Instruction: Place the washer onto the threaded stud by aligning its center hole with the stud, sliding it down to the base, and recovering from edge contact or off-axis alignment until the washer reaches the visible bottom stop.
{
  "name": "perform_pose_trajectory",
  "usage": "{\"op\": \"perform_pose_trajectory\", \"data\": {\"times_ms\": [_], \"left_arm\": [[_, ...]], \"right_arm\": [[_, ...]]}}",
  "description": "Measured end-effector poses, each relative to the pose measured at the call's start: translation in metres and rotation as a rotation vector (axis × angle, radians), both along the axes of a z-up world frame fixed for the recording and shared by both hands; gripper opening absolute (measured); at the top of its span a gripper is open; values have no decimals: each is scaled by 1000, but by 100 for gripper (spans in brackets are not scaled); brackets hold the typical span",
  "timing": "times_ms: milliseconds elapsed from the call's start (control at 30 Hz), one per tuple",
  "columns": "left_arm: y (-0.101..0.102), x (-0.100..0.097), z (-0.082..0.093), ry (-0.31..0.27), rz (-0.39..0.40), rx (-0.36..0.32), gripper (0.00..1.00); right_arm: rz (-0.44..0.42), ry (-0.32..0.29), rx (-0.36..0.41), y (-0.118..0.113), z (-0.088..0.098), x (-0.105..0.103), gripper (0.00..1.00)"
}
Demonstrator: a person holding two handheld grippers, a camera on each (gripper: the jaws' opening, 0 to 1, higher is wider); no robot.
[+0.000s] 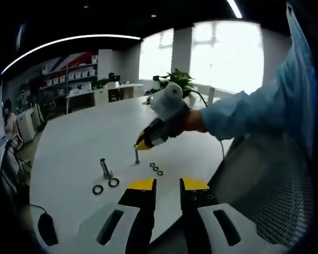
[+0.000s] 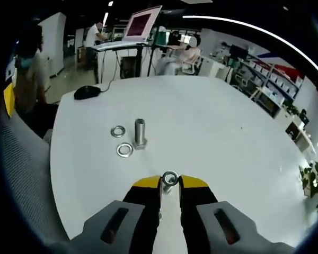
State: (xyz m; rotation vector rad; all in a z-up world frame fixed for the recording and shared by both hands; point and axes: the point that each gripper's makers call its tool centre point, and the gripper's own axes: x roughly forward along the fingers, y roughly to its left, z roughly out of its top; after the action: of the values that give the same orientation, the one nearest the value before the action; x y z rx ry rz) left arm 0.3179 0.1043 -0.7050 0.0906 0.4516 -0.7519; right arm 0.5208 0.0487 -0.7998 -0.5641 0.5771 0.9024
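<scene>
White round desk [image 1: 85, 132], contents left to right in the left gripper view:

- Two flat dark steel washers [image 1: 105, 186], near the front edge.
- Upright grey steel bolt [image 1: 105, 168], just behind them.
- Thin threaded steel stud [image 1: 137, 154], standing toward the desk's middle.
- Three small dark ring washers [image 1: 156, 169], in a row just right of the stud.

Right gripper [image 1: 144, 142]: reaches in from the right, held in a gloved hand on a pale-blue sleeve, tip angled down at the stud's top. In the right gripper view its yellow-tipped tongs [image 2: 170, 182] are clamped on a small silver steel washer [image 2: 170, 178], hole facing up.

Left gripper [image 1: 168, 185]: hovers low at the front edge, tongs apart, holding nothing.

Step in hand, by judgement: aligning the washer over the stud. Next move calls for centring the hole, then lowering it to the base.
</scene>
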Motion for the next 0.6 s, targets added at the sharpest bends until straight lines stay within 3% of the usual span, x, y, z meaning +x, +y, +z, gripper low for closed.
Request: {"op": "perform_pose_trajectory", "data": {"times_ms": [600], "left_arm": [[-3, -2, -1, 11, -22, -1, 15]], "right_arm": [[-36, 58, -4, 0, -12, 5, 14]]}}
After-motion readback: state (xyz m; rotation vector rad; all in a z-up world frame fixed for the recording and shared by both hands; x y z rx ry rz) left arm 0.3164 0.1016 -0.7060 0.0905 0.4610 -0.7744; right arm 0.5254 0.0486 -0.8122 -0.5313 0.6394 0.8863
